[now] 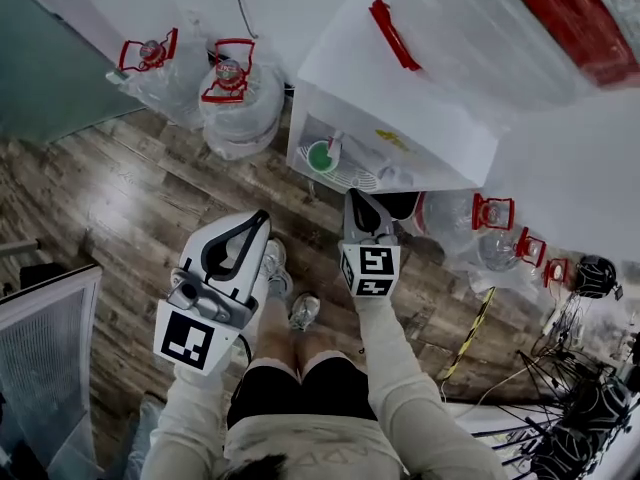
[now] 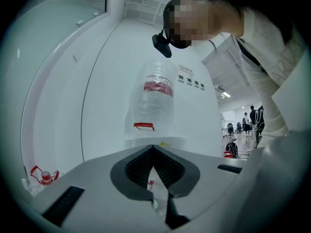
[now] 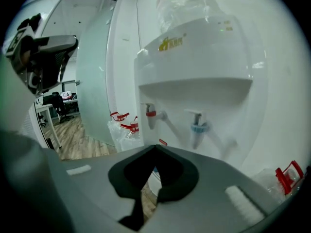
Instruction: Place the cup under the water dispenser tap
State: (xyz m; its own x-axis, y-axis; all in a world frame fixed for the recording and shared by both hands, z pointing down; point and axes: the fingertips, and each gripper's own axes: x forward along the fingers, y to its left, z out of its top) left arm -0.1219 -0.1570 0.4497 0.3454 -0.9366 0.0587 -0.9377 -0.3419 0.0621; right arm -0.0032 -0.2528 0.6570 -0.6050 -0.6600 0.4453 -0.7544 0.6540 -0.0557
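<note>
Apparently the job is done: the green cup [image 1: 320, 156] stands upright on the water dispenser [image 1: 400, 88] drip tray, ahead of and below both tools. It lies nearer the right hand-held gripper [image 1: 358, 198], just left of its tips. That one is clenched on nothing, and the left hand-held gripper [image 1: 262, 218] is likewise closed and empty.

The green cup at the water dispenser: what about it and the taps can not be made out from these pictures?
Right gripper view: the red tap and the blue tap show, but the body of the right gripper covers the cup.
Head view: both taps are too small and blurred to tell apart, so which one stands over the cup is unclear, as is any water in it.
Left gripper view: the body of the left gripper covers the cup almost wholly.
</note>
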